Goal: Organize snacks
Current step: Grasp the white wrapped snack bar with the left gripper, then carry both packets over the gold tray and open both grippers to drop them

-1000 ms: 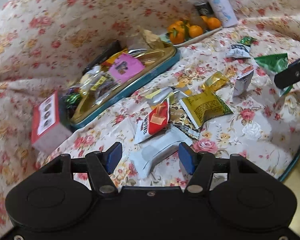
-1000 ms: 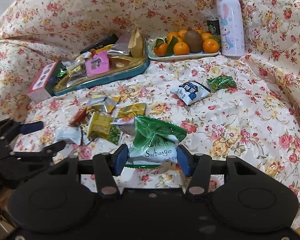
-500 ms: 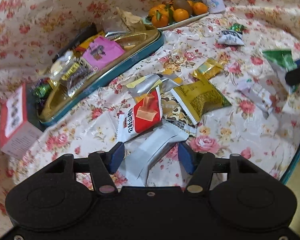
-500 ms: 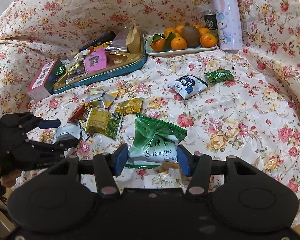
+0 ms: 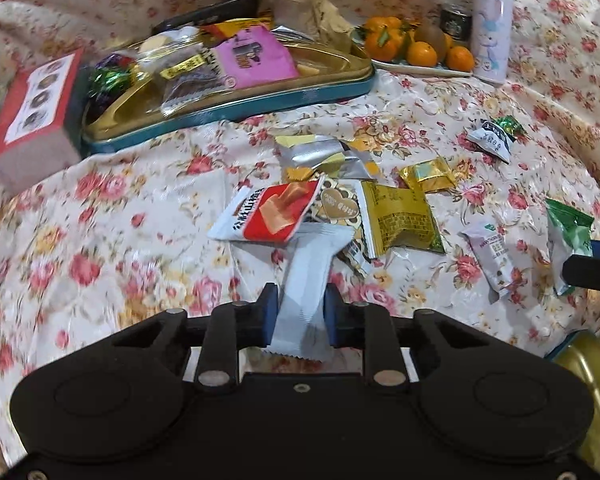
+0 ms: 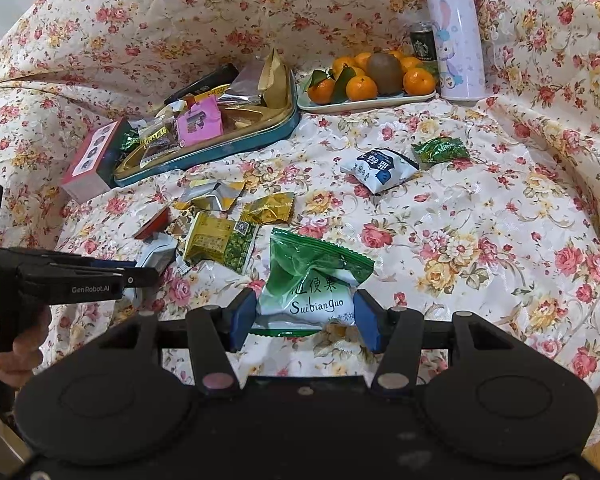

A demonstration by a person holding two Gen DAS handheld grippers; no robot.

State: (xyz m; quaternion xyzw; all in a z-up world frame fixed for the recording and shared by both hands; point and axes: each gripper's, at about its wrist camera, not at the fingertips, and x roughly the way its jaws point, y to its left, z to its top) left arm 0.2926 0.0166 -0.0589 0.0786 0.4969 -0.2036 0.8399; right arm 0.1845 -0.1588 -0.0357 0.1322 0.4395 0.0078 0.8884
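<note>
My left gripper (image 5: 298, 312) is shut on the near end of a white snack packet (image 5: 312, 276) that lies at the front of a pile of packets: a red and white one (image 5: 272, 216) and a yellow one (image 5: 400, 216). My right gripper (image 6: 306, 316) holds a green and white Suibianguo packet (image 6: 312, 280) between its blue pads. A gold tin tray with a teal rim (image 5: 236, 108) at the back left holds several snacks, including a pink packet (image 5: 252, 58). The left gripper also shows at the left of the right wrist view (image 6: 140, 276).
A red and white box (image 5: 32, 108) stands left of the tray. A plate of oranges and a kiwi (image 6: 372, 78), a small can (image 6: 422, 42) and a lilac bottle (image 6: 456, 36) stand at the back. A blue and white packet (image 6: 380, 168) and a green candy (image 6: 440, 150) lie right of the pile.
My left gripper moved forward over the white packet and closed on its near end. My right gripper kept its hold on the green packet and barely moved.
</note>
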